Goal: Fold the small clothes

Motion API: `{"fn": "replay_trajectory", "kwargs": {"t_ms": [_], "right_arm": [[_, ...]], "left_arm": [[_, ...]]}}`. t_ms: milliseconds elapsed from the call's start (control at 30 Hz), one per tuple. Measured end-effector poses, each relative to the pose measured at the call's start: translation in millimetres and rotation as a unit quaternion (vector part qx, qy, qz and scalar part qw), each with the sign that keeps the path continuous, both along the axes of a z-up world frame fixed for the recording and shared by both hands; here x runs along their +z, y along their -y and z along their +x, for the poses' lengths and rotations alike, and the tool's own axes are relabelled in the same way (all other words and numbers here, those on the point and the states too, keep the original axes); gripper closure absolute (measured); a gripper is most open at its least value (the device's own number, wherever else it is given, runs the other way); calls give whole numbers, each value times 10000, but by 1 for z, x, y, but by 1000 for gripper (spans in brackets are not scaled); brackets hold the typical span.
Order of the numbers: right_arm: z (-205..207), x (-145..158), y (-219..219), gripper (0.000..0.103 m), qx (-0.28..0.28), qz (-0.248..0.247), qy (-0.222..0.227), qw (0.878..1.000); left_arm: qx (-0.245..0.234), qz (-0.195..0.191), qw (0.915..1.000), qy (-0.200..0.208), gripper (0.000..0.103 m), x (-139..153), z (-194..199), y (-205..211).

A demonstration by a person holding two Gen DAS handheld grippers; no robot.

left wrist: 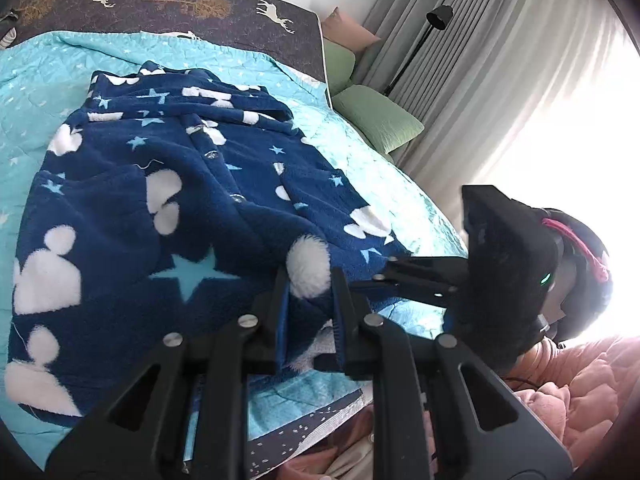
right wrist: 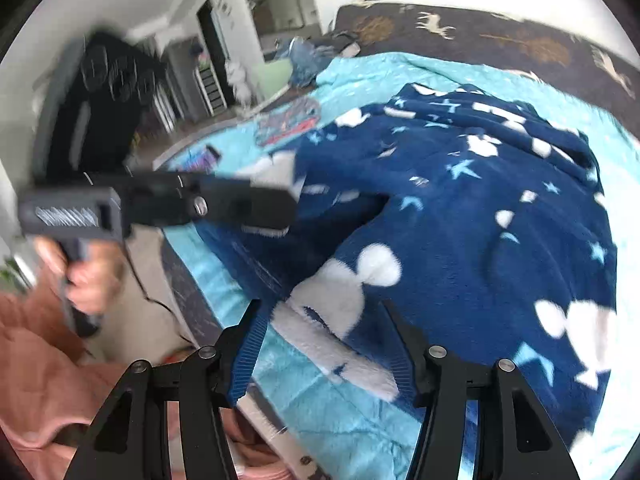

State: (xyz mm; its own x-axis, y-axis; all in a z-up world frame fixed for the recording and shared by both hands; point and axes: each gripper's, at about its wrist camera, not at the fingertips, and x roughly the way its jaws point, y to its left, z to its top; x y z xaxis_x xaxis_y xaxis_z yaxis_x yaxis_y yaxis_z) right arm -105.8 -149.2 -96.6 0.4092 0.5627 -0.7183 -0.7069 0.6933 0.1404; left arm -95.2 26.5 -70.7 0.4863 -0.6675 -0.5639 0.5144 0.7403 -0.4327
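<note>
A navy fleece garment [left wrist: 168,184] with white shapes and light blue stars lies spread on the turquoise quilt [left wrist: 48,80]. My left gripper [left wrist: 308,280] is shut on the garment's near hem, with a fold of fleece between its fingers. In the right wrist view the garment [right wrist: 460,208] fills the middle and right. My right gripper [right wrist: 320,312] is open, its fingers standing on either side of the near hem without closing on it. The left gripper [right wrist: 280,204] shows there at the garment's left edge, blurred.
The bed's dark deer-print headboard cover [left wrist: 160,0] runs along the back. Green cushions [left wrist: 376,116], a black floor lamp [left wrist: 436,16] and grey curtains stand to the right. The person's pink clothing [right wrist: 36,360] is near the bed edge. Small items [right wrist: 288,120] lie on the quilt's far left.
</note>
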Motion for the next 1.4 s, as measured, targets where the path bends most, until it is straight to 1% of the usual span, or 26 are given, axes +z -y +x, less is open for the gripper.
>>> {"fn": "replay_trajectory", "kwargs": {"t_ms": [67, 100, 133, 233, 300, 367, 400, 433, 467, 500, 533, 567, 600, 633, 700, 800, 867, 933, 967, 1033, 1100, 1167, 1200, 1233, 1300, 1400], "right_arm": [[9, -10, -8, 73, -183, -250, 64, 9995], [13, -12, -5, 88, -236, -182, -57, 9995], [22, -14, 0, 90, -346, 60, -282, 9990], [29, -6, 12, 91, -493, 608, -440, 9960], [20, 6, 6, 90, -198, 766, -337, 9963], [5, 9, -12, 89, 108, 307, -10, 9995], [3, 6, -17, 88, 158, 130, 50, 9998], [6, -5, -25, 84, 218, -93, -37, 9997], [7, -12, -25, 83, 242, -164, -178, 9994], [10, -18, -23, 81, 245, -133, -328, 9991], [12, -19, -17, 77, 227, 44, -458, 9987], [13, -16, -11, 73, 231, 230, -571, 9978], [13, -13, -2, 65, 343, 430, -811, 9952], [11, -10, 3, 62, 426, 479, -899, 9939], [1, -3, 14, 61, 428, 444, -750, 9953], [-7, 10, 38, 61, 236, 502, -638, 9964], [-1, 20, 54, 61, -27, 845, -682, 9941], [12, 28, 63, 61, -319, 1105, -683, 9910], [21, 30, 65, 61, -493, 1177, -672, 9896], [34, 30, 63, 61, -736, 1183, -712, 9877], [49, 28, 57, 62, -900, 1116, -781, 9866], [65, 25, 47, 73, -897, 1234, -900, 9842], [73, 24, 43, 83, -848, 1355, -1019, 9819], [77, 22, 40, 85, -791, 1451, -1132, 9797], [88, 16, 29, 86, -706, 1576, -1340, 9758], [93, 0, 13, 86, -504, 1368, -1564, 9769]], "left_arm": [[16, 10, 10000, -6, 83, -1, 0, -1], [27, 0, 10000, -13, 83, -1, 0, -1], [40, -13, 10000, -19, 83, 0, 0, -2], [75, -44, 10000, 39, 83, 6, 1, -5], [39, -22, 9998, 177, 82, 13, -1, -4], [-86, 58, 9995, 285, 81, 16, -2, 0], [-199, 181, 9993, 276, 80, 13, -2, 6], [-267, 312, 9989, 212, 80, 7, -2, 11], [-347, 493, 9982, 17, 80, -4, 1, 17], [-414, 602, 9972, -165, 79, -14, 3, 21], [-473, 773, 9950, -414, 77, -29, 5, 26], [-402, 810, 9949, -449, 76, -35, 5, 25], [-369, 757, 9951, -509, 76, -39, 6, 23], [-364, 631, 9956, -586, 76, -40, 6, 18], [-369, 474, 9967, -552, 75, -34, 2, 11], [-399, 476, 9973, -386, 73, -22, -6, 4], [-484, 496, 9973, -252, 72, -13, -13, 3], [-631, 309, 9974, -147, 72, -4, -17, 2], [-711, 110, 9974, -90, 70, 3, -19, 1], [-774, -123, 9969, 41, 55, 11, -21, 0], [-669, -79, 9976, 130, 54, 11, -15, 3], [-597, 61, 9981, -100, 54, -3, -2, 9], [-525, 161, 9981, -291, 54, -13, 5, 11], [-442, 267, 9973, -524, 57, -25, 12, 13], [-357, 419, 9945, -896, 59, -48, 18, 14], [-288, 246, 9954, -878, 59, -51, 11, 6]]}}
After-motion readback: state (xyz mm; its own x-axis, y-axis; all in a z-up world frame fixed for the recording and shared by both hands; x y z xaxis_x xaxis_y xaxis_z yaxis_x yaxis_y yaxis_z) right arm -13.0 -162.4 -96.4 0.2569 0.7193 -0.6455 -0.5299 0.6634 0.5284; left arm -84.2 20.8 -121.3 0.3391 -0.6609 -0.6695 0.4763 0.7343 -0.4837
